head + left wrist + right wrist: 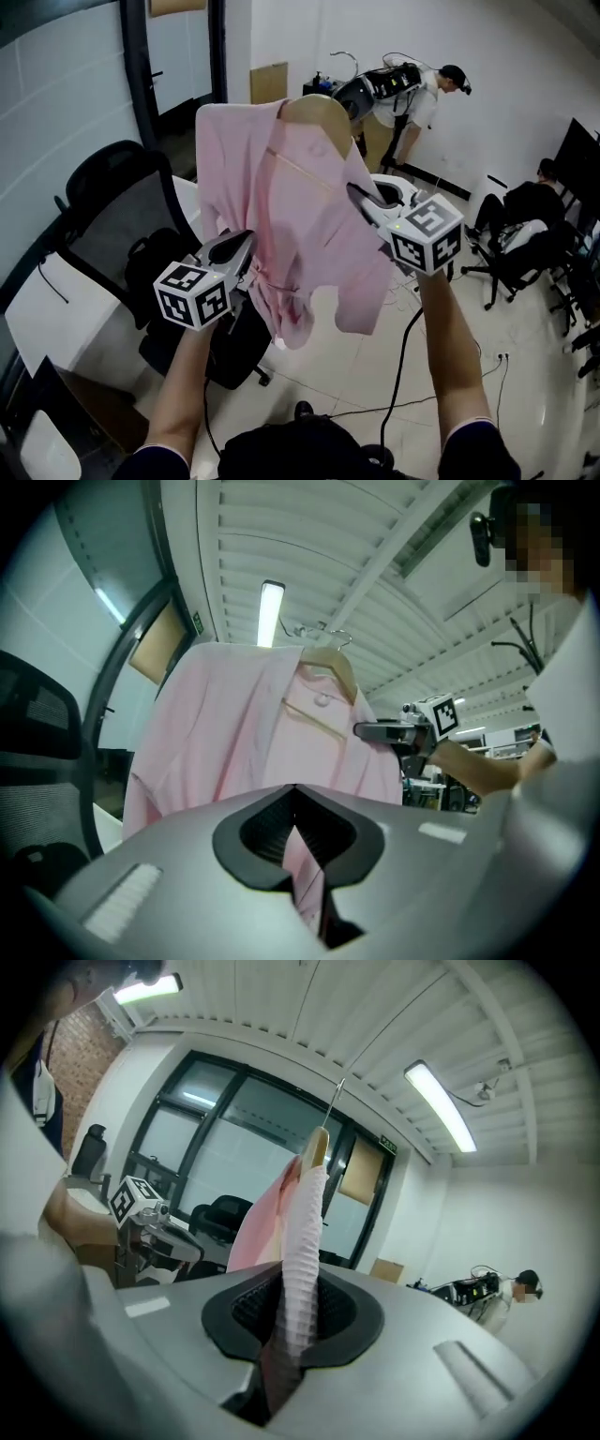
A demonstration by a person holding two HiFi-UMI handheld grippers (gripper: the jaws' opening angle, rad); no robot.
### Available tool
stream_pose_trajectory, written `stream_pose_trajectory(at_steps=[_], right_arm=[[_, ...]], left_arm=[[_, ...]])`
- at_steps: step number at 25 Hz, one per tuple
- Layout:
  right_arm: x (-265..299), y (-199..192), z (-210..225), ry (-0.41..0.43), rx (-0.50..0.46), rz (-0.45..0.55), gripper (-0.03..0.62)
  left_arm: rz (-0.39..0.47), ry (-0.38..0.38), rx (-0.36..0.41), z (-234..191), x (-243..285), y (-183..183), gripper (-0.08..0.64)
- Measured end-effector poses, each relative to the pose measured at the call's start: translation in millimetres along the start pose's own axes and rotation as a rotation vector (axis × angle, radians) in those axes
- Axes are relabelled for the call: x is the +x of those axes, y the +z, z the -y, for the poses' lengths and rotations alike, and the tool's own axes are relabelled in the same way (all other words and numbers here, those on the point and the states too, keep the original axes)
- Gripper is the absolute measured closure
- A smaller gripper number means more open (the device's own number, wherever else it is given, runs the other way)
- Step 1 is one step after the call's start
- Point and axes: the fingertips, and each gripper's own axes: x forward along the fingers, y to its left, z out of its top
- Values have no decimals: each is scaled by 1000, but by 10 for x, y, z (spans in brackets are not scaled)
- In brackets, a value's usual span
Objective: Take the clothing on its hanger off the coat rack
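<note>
A pink shirt point(291, 216) hangs on a wooden hanger point(323, 112), held up in the air; no coat rack shows in any view. My left gripper point(239, 251) is shut on the shirt's lower left part, with pink fabric point(305, 864) pinched between its jaws. My right gripper point(361, 195) is shut on the shirt at the right shoulder, below the hanger's end. In the right gripper view the shirt's folded edge point(300, 1241) runs up from the jaws to the hanger's tip point(319, 1147) and wire hook point(336, 1101). The left gripper view shows the hanger point(330, 666) and the right gripper point(375, 730).
A black office chair point(117, 202) with a dark bag point(155, 267) stands at the left by a white desk point(56, 314). One person bends at the back wall point(412, 94); another sits at the right point(544, 178). Cables point(403, 370) cross the tiled floor.
</note>
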Motion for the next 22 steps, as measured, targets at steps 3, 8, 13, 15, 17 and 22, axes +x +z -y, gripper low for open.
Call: stream_pose_trajectory(at_steps=[3,8,13,15,17,22], right_arm=[[323,30,103,80,-16,32,554],[870,99,-42,245,-30,93,554],[1529,142,-475,382,-70,105,554],[1747,117,-637,411,-91,100,554],[1946,53,-801,450,-96,94,554],[2366,-256,-1272,557,-80,50,554]], left_arm=[[8,95,3,-197,-5,39,548],[19,287,-5,-490,-320,-2,548],[1,450,-30,-860,-837,-134,548],[0,492,-36,-1000,-1012,-160,548],[2,529,-41,-1117,-1173,-176,548],[-19,600,-70,-1410,-1561,-376,548]])
